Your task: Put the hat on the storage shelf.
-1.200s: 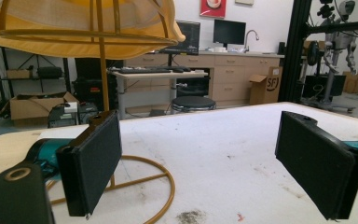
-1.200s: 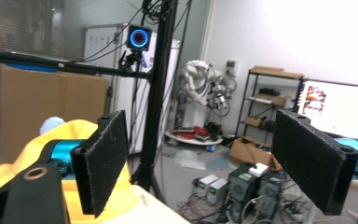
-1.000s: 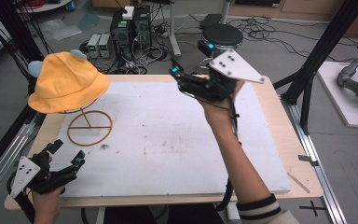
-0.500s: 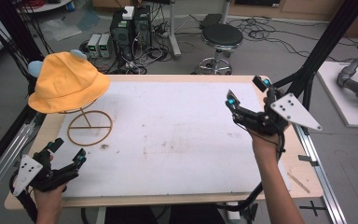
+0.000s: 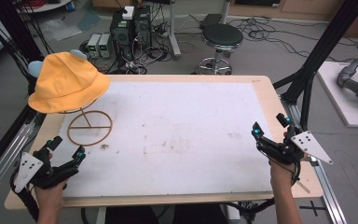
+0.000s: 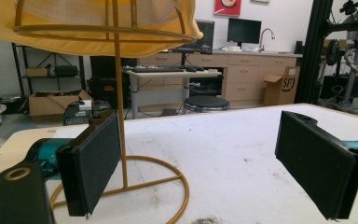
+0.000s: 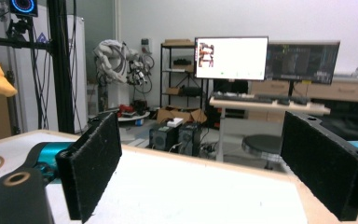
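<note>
1. The yellow bucket hat (image 5: 67, 84) sits on top of the wire hat stand (image 5: 89, 127), out at roughly ten o'clock on the worktop (image 5: 177, 135). It covers the stand's upper hoop, brim drooping all round. Going by that, the hanging looks done.

2. The left gripper (image 5: 66, 161) is down at about seven o'clock near the front edge, just short of the stand's round base ring. Its fingers (image 6: 91, 161) stand wide with nothing between them. In the left gripper view the stand's upright (image 6: 120, 112) rises just beyond the left finger and the hat's brim (image 6: 98, 44) hangs overhead, clear of both.

3. The right gripper (image 5: 271, 128) is at four o'clock, by the right edge of the worktop and well apart from hat and stand. Its fingers (image 7: 93, 161) have just been opening, and they gape wide on nothing; bare white worktop (image 7: 177, 196) lies between and below them.

4. What's left? Very little, I'd say. Neither gripper touches the hat and both hands sit back toward the person's side. The rest of the worktop shows scuffs and a dark smudge (image 5: 104, 146) by the base ring. If anything remains, it is letting the hands settle, or a small tidy of the brim.
</note>
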{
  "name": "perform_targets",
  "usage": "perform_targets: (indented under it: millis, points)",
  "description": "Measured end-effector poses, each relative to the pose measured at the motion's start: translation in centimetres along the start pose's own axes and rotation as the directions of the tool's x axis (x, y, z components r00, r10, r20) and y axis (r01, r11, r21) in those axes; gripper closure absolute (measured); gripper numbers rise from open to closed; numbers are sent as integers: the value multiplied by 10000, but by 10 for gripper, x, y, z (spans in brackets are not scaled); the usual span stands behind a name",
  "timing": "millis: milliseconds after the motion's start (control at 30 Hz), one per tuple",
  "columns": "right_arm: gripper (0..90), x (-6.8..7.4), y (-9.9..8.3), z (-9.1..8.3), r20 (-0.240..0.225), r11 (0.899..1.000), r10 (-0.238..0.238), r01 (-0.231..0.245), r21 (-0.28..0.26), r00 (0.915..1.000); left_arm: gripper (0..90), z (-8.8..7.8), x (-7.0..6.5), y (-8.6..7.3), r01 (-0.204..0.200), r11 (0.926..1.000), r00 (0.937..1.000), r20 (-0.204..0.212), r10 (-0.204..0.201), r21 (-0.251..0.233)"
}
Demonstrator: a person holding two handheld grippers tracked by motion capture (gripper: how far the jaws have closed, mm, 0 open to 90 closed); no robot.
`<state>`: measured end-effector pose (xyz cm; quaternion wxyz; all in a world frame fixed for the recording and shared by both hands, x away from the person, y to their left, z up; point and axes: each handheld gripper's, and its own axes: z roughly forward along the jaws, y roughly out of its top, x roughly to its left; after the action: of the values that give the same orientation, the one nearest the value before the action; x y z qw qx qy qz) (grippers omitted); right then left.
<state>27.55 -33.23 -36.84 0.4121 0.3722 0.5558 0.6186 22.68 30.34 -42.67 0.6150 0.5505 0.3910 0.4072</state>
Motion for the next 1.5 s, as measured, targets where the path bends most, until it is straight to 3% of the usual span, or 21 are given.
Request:
perform_targets:
  millis: [167,533,733,933,1200,1500]
  points:
    - [120,-8,-14,-9,-99,9995,217,-219,-214,9997,148,4,0,-1,-91,9999,9999,64,91,46]
    - [120,-26,-35,-25,524,9958,871,-885,237,9948,148,3,5,-4,5,9999,9999,-120,-3,126]
    - [120,-25,-39,-23,505,9963,738,-759,407,9960,148,3,6,-4,14,9999,9999,-152,-12,106]
    - [120,-19,-38,-21,208,9993,213,-219,317,9996,148,2,6,-3,-25,10000,9999,-139,26,58]
    - [120,-19,-40,-22,-11,9991,390,-390,187,9992,148,1,6,-2,-14,10000,9999,-116,14,16]
    - [120,-25,-41,-25,171,9986,471,-475,247,9987,148,2,7,-2,13,10000,10000,-38,-13,13]
